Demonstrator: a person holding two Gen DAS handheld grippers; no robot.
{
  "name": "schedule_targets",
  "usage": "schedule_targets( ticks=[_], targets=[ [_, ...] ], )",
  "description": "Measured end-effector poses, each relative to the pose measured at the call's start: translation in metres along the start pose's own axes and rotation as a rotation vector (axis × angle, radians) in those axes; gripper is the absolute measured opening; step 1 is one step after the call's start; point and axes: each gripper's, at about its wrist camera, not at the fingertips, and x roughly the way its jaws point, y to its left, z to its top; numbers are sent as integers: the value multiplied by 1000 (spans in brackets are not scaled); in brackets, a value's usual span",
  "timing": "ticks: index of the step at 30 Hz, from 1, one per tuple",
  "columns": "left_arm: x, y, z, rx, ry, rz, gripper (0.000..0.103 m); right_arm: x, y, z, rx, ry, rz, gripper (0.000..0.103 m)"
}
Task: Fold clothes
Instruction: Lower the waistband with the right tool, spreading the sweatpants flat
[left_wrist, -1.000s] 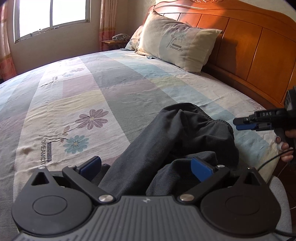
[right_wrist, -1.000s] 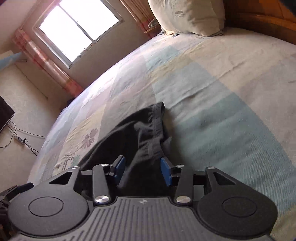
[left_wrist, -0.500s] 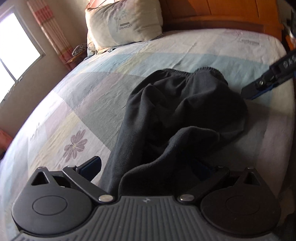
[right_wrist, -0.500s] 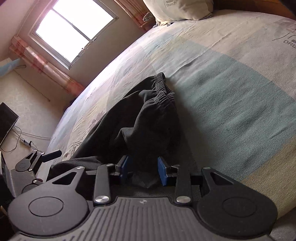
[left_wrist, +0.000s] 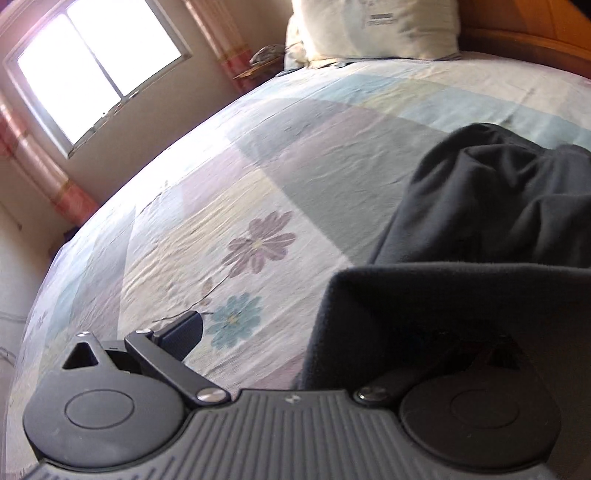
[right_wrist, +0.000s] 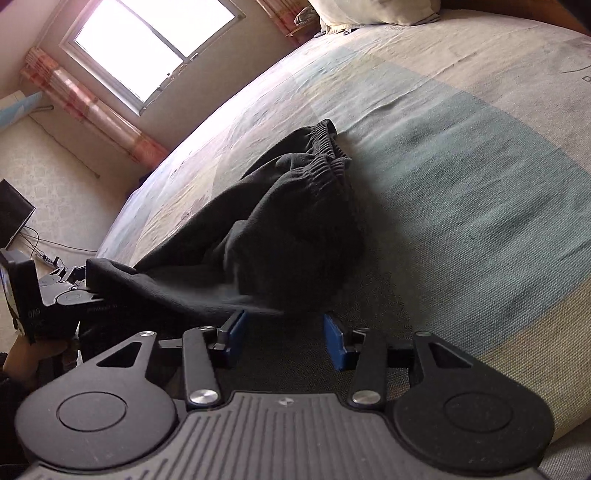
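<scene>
Right tongs (right_wrist: 282, 338): jaws opening, blue pads set apart, nothing pressed between them; only the edge of the dark cloth just beyond the left pad, bed sheet showing in the gap. Pointed downward over the near edge of the bed (right_wrist: 480, 184).

Left tongs (left_wrist: 295, 332): left finger (left_wrist: 181, 334) standing wide and bare over the sheet; right finger hidden under a draped flap of cloth. Grip on the cloth cannot be told. Seen from the right wrist view as a black body at the far left (right_wrist: 55, 291), cloth edge lying over its fingers, held from below by a hand (right_wrist: 22, 354).

Dark trousers (right_wrist: 288, 221): soft, matte, fleece-like fabric, charcoal to black. Ribbed, gathered elastic waistband (right_wrist: 325, 155) at the far end, bunched and folded on itself. Body of the garment heaped in loose rounded folds near the middle of the bed, one flat straight-edged panel stretched toward the left tongs.

Bed sheet (left_wrist: 258, 184): thin woven cotton, lightly creased, in pale blocks of blue, grey, lilac and cream, printed with a purple flower (left_wrist: 262, 242) and a blue flower (left_wrist: 232, 319).

Further out: cream pillow (left_wrist: 376, 29) against a wooden headboard (left_wrist: 528, 40); bright window (left_wrist: 96, 66) with pink striped curtains.
</scene>
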Motion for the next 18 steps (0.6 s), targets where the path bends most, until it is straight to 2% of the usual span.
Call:
schedule_targets(
  ticks=[5, 9, 12, 18],
  targets=[
    [24, 24, -7, -90, 76, -23, 103, 6, -7, -1, 54, 21, 55, 52],
    [17, 18, -13, -60, 64, -28, 103, 21, -16, -5, 113, 68, 87, 52],
    [2, 15, -12, -18, 45, -41, 102, 30, -17, -3, 138, 67, 91, 52],
    [-44, 12, -19, 119, 3, -115, 102, 16, -6, 19, -62, -19, -16, 53]
  ],
)
